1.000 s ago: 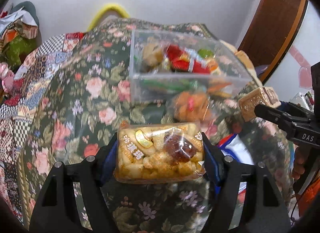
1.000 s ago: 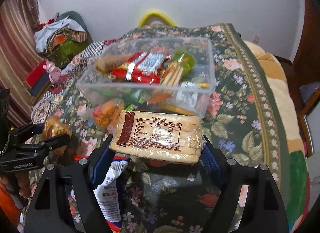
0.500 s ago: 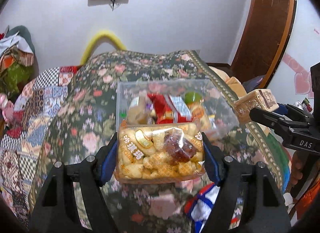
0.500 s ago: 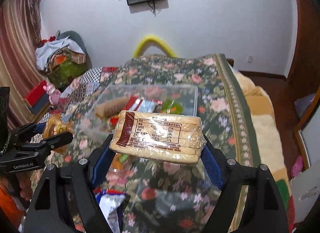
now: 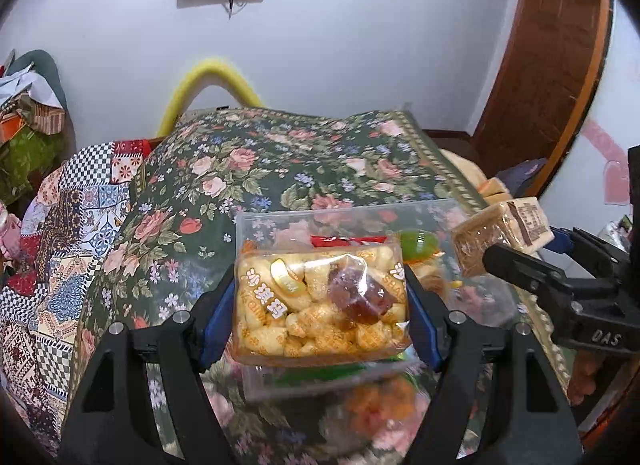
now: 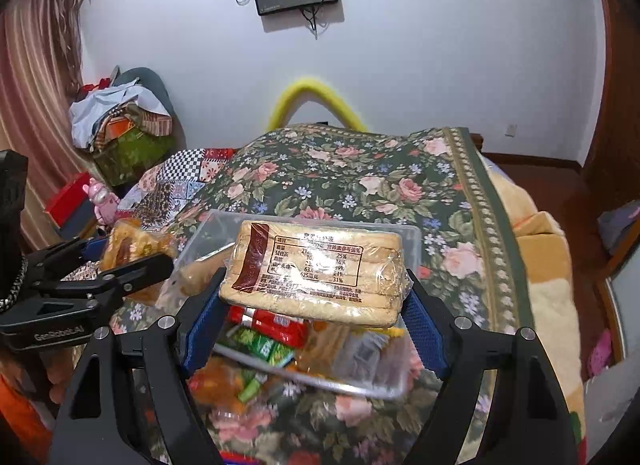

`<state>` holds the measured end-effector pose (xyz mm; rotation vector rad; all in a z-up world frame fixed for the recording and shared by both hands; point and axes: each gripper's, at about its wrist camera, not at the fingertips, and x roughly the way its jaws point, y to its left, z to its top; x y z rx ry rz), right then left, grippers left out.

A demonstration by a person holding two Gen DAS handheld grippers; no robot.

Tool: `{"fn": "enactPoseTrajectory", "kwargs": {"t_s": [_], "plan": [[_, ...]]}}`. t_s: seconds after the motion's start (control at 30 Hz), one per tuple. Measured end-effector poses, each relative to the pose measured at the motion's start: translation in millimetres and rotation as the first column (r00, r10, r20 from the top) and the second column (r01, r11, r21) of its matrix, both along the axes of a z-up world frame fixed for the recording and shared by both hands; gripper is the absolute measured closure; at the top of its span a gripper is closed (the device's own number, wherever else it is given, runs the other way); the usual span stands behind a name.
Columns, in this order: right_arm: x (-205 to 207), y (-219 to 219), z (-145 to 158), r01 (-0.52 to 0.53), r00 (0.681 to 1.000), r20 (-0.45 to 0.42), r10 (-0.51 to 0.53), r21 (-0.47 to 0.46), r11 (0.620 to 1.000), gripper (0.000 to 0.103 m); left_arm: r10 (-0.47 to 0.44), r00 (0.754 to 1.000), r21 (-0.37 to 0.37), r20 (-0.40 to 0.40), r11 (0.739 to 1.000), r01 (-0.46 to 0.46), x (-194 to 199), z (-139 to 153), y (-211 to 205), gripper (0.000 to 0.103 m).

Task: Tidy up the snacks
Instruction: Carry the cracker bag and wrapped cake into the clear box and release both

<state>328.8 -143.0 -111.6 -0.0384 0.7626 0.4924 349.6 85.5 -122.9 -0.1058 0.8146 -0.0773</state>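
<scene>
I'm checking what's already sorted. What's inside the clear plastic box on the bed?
The clear box holds a red packet, a green packet and pale wrapped snacks. The cracker pack held in front covers the rest.

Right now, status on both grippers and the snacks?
Left gripper shut on puffed snack pack. Right gripper shut on biscuit pack. Clear bin ahead, unobstructed.

Both grippers share one build. The left gripper [image 5: 320, 305] has matte black angular fingers with triangular cut-outs, silver round screws near the knuckles and blue textured pads inside the jaws. The right gripper [image 6: 316, 305] looks alike; seen from the left wrist, its side bears white letters "DAS". An orange sleeve [image 6: 20, 417] shows beside the left gripper's body, which is printed "GenRobot.AI".
</scene>
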Motion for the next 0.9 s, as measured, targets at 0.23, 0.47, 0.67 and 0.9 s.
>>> {"fn": "enactPoseTrajectory", "kwargs": {"t_s": [0.23, 0.47, 0.67, 0.9], "plan": [[28.2, 11.4, -24.1, 0.007, 0.998, -0.055, -0.009, -0.038, 0.999, 0.024, 0.023, 0.998, -0.019, -0.059, 1.000, -0.024, 36.3, -24.3, 9.5, 0.029], [46.9, 18.3, -41.2, 0.010, 0.996, -0.089, -0.017, -0.077, 0.997, 0.024, 0.029, 0.995, -0.036, -0.092, 0.999, -0.033, 58.5, -38.5, 9.4, 0.029], [52.7, 22.8, -44.1, 0.005, 0.996, -0.089, -0.013, -0.092, 0.996, 0.023, 0.026, 0.997, -0.017, -0.070, 0.999, -0.027, 59.4, -37.3, 2.6, 0.028], [49.1, 20.5, -40.7, -0.003, 0.997, -0.081, -0.004, -0.095, 0.995, 0.020, 0.022, 0.998, -0.028, -0.054, 0.999, -0.023, 43.3, -22.9, 4.8, 0.027]]}}
